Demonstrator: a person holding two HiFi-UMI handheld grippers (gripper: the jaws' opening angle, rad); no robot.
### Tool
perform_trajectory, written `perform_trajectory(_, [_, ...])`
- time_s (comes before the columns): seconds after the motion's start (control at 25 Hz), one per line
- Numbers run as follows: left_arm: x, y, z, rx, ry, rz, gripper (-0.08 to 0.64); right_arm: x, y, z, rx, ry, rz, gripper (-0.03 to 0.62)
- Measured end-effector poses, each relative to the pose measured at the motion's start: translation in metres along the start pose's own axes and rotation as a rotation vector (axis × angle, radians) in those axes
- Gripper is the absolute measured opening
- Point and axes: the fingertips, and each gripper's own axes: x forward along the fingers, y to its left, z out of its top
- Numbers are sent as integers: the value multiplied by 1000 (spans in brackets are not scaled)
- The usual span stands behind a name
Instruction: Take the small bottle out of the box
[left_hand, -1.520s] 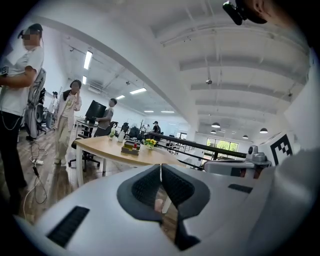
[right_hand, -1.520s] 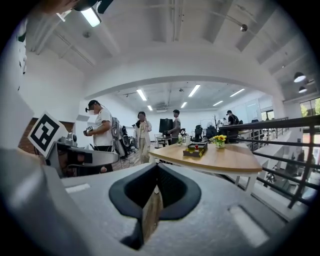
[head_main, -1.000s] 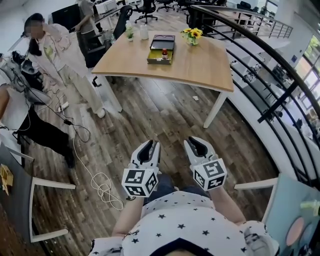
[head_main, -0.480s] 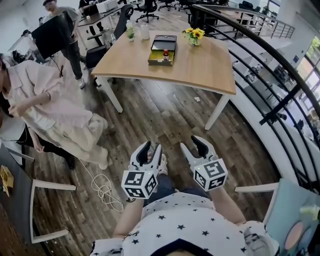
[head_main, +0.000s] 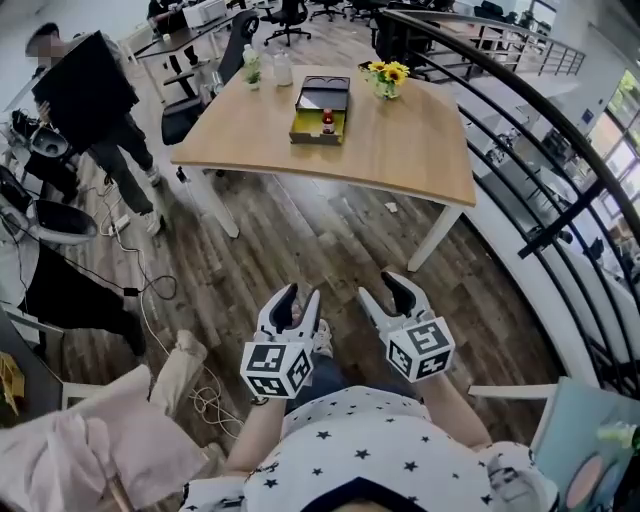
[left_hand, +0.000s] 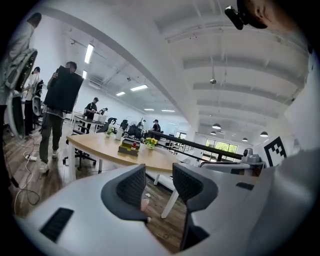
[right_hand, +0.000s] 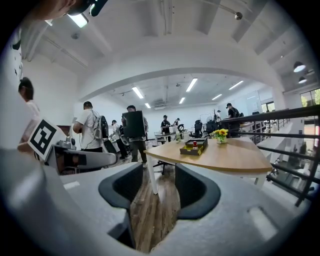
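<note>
Far ahead on the wooden table stands an open dark box with yellow sides, and a small red-capped bottle stands upright in it. The same box and bottle appear small in the right gripper view, and the box shows in the left gripper view. Both grippers hang side by side over the wood floor, close to my body and well short of the table. The left gripper and the right gripper are opening, with nothing between their jaws.
A vase of yellow flowers and two pale bottles stand at the table's far end. A person carries a black screen at left; another in pink bends low at bottom left. Cables lie on the floor. A black railing runs along the right.
Both grippers' jaws have spread apart. The person in pink has moved from the upper left down to the bottom left. A person with a black screen has come into the upper left.
</note>
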Motion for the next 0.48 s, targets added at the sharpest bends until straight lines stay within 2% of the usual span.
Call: perform_trajectory(0.48, [84, 60, 51, -2, 17, -13, 147, 94, -42, 43, 14, 19, -19, 186])
